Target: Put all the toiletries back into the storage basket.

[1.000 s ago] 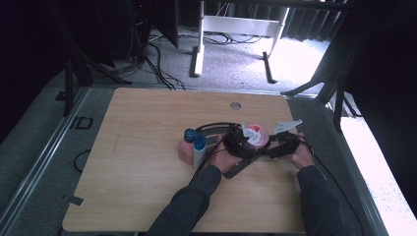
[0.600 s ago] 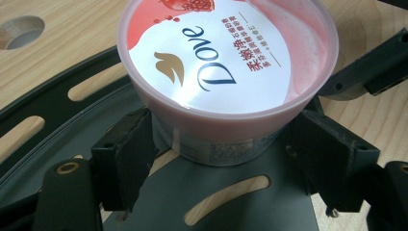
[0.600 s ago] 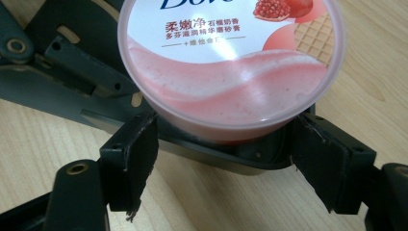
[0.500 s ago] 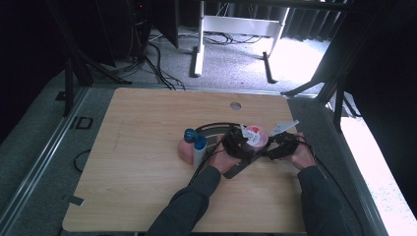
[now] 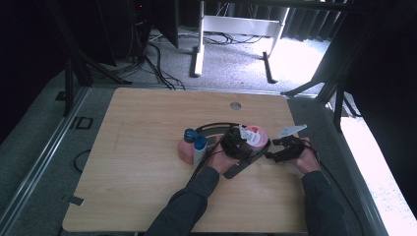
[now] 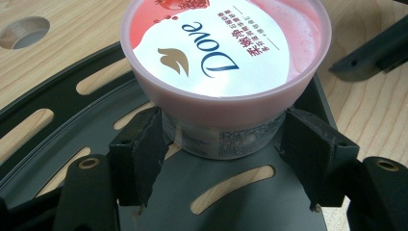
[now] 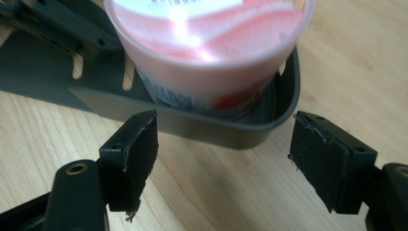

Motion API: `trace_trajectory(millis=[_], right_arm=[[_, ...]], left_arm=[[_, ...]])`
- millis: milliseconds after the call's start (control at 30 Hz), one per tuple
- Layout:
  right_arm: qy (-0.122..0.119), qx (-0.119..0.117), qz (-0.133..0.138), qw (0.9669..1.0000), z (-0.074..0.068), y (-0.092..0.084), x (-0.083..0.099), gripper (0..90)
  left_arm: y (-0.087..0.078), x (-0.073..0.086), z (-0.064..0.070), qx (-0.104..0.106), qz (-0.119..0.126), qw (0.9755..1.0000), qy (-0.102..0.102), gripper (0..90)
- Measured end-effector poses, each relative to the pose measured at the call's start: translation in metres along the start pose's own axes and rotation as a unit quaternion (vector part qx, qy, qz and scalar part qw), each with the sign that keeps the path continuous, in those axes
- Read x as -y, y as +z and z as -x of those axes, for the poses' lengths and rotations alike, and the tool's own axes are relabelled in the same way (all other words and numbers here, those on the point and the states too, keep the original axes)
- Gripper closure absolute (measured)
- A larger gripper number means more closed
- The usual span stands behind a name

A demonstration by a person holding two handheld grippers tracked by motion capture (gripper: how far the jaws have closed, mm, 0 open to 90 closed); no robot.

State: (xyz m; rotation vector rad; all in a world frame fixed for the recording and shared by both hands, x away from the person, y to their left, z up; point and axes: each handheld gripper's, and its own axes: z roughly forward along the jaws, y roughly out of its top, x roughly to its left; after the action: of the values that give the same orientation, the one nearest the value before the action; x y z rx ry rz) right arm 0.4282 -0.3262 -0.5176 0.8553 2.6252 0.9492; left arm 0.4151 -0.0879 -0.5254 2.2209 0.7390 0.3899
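Our left gripper [image 6: 226,139] has its jaws on either side of the pink Dove tub [image 6: 226,72] and they have just been closing; its pads [image 6: 144,149] sit at the lower wall, but we cannot tell whether they press yet. The tub stands in the dark slotted tray [image 6: 62,103], right of the worktop's [image 5: 147,123] middle. Our right gripper [image 7: 223,154] is released, its jaws spread with nothing between them, aimed at the tray's rounded rim from the worktop's right edge side. We judge the work at an early stage: the grasp on the tub is about set, while the lifting or moving remains.

The lid reads "Dove" in dark blue beside a gold dove mark, with a line of Chinese characters too small to read; small print rings the wall, and the right gripper view catches a barcode edge. Two blue-capped bottles [image 5: 195,147] stand just left of the tray.
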Motion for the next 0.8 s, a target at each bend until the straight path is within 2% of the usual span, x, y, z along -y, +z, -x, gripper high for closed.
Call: trace_trajectory(millis=[167,233,300,433,667,800], right_arm=[[0.008,-0.016,-0.006,0.9998,0.003,0.009,0.005,24.7],[0.006,-0.014,-0.005,0.9999,0.003,0.01,0.005,24.6],[0.003,-0.011,-0.007,0.9999,0.002,0.01,0.005,24.4],[0.003,-0.01,-0.007,0.9999,0.001,0.009,0.006,25.3],[0.006,-0.007,-0.004,1.0,-0.002,0.005,0.013,27.7],[0.014,-0.006,0.003,0.9999,-0.01,-0.002,0.02,32.0]], left_arm=[[0.0,0.0,0.001,0.005,0.003,1.0,-0.003,34.2],[0.0,-0.001,0.002,0.01,0.005,0.9999,-0.003,36.1],[0.0,-0.001,0.005,0.003,0.003,1.0,0.001,36.1],[-0.001,-0.001,0.004,0.006,0.002,1.0,-0.001,38.0],[-0.007,0.002,0.006,0.009,0.008,0.9999,-0.012,39.4],[-0.017,0.003,0.009,0.014,0.015,0.9997,-0.015,40.6]])
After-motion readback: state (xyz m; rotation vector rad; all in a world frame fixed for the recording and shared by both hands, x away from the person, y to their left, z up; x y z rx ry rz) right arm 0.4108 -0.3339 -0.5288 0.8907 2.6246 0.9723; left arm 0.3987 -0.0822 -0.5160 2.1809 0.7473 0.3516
